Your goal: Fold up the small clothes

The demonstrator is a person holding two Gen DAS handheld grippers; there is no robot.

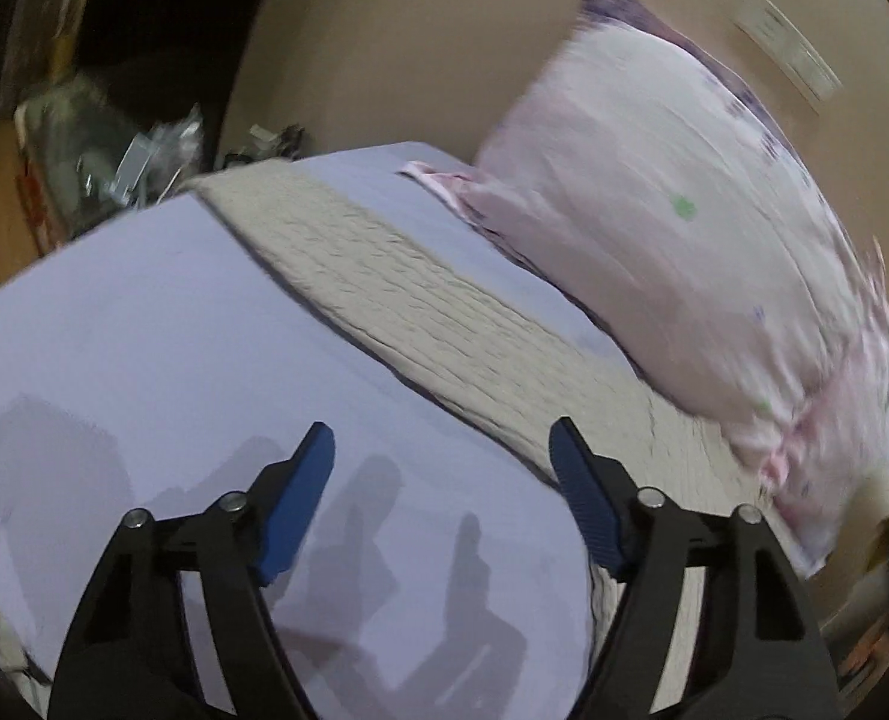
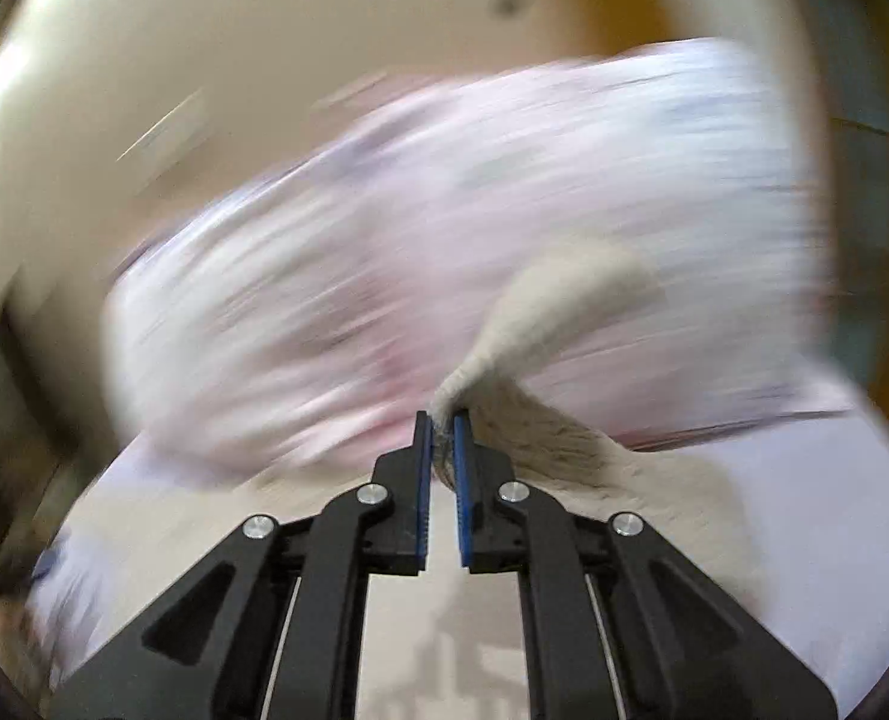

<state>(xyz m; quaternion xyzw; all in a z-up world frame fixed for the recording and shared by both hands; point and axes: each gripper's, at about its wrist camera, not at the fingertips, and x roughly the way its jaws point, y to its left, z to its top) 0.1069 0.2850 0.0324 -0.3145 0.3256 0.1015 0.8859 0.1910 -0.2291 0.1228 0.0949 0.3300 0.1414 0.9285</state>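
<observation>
Pinching a fold of the beige knit garment point(image 2: 540, 444), right tongs point(image 2: 442, 420) nearly closed; left tongs point(image 1: 441, 450) wide, empty.

Pink pillow point(image 1: 672, 240) on lavender bedsheet point(image 1: 144, 330), beige wall point(image 1: 414, 42) behind

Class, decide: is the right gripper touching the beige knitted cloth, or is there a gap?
Touching. In the right wrist view the right gripper has its blue pads pinched on a bunched fold of the beige knitted cloth, which rises out from between them.

Bed point(image 1: 144, 324) w/ knit garment point(image 1: 384, 276), pillow point(image 1: 654, 228)
</observation>
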